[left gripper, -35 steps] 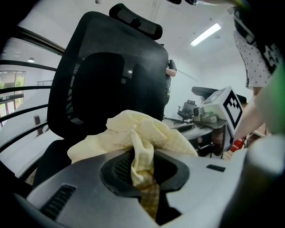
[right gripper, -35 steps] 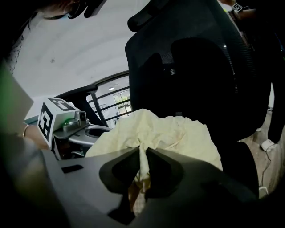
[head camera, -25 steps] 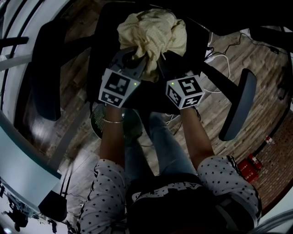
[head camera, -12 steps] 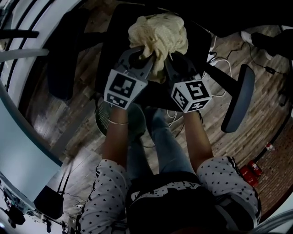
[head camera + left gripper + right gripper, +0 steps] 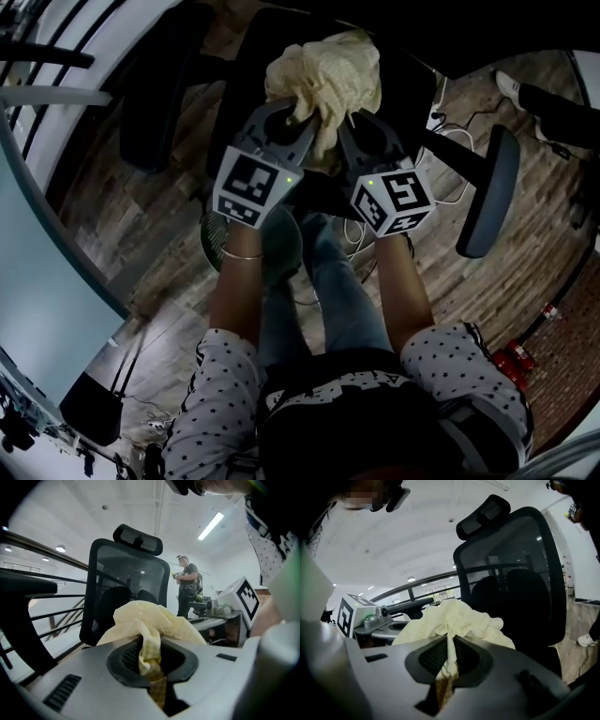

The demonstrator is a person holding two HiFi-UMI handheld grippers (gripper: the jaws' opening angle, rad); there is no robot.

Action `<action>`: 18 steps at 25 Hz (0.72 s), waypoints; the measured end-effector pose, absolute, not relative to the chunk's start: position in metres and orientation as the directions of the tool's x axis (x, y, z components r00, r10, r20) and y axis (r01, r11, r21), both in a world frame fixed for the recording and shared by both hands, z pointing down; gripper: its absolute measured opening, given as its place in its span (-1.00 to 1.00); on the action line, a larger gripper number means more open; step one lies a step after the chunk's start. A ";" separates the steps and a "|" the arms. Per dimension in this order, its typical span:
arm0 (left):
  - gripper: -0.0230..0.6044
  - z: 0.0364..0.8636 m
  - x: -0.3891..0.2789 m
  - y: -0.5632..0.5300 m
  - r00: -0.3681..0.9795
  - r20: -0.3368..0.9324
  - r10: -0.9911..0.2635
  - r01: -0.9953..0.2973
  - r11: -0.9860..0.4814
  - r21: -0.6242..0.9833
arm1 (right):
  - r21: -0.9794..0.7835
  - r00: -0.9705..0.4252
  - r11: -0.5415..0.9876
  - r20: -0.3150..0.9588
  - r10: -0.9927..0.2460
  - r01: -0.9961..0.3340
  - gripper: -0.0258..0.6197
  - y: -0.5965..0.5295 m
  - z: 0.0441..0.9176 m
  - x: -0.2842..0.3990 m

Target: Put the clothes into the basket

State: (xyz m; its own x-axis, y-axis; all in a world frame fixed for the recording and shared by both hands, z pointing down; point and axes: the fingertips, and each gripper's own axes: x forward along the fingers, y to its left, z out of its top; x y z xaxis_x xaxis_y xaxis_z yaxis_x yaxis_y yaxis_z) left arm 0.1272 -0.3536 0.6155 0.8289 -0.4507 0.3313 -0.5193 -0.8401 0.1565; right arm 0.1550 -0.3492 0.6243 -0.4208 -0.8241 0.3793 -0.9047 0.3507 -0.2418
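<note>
Cream garment (image 5: 323, 75) raised higher above black chair (image 5: 246, 75), left hand-held gripper (image 5: 295, 117) and right hand-held gripper (image 5: 347, 122) both clamped on it.

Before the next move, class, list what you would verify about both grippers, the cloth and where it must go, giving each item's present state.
1. Left gripper shut on the yellow cloth: ok.
2. Right gripper shut on the same cloth: ok.
3. Cloth clear of the black chair: cannot tell; it is bunched above the seat, and its underside is hidden.
4. Basket located: cannot tell; only a round mesh thing shows on the floor under the left forearm.
5. Space beyond the chair free: not ok; a person stands there.
</note>
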 end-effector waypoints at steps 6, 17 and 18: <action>-0.76 0.592 0.116 -0.341 0.833 0.314 -0.455 -0.514 -0.847 0.138 | -0.239 -0.412 0.344 0.361 -0.836 -0.908 -0.79 -0.336 0.601 0.144; -0.77 0.558 0.104 -0.322 0.839 0.273 -0.470 -0.509 -0.856 0.093 | -0.222 -0.404 0.348 0.306 -0.862 -0.911 -0.79 -0.317 0.568 0.132; -0.77 0.556 0.102 -0.320 0.839 0.270 -0.472 -0.510 -0.855 0.092 | -0.220 -0.405 0.350 0.304 -0.862 -0.910 -0.79 -0.316 0.566 0.130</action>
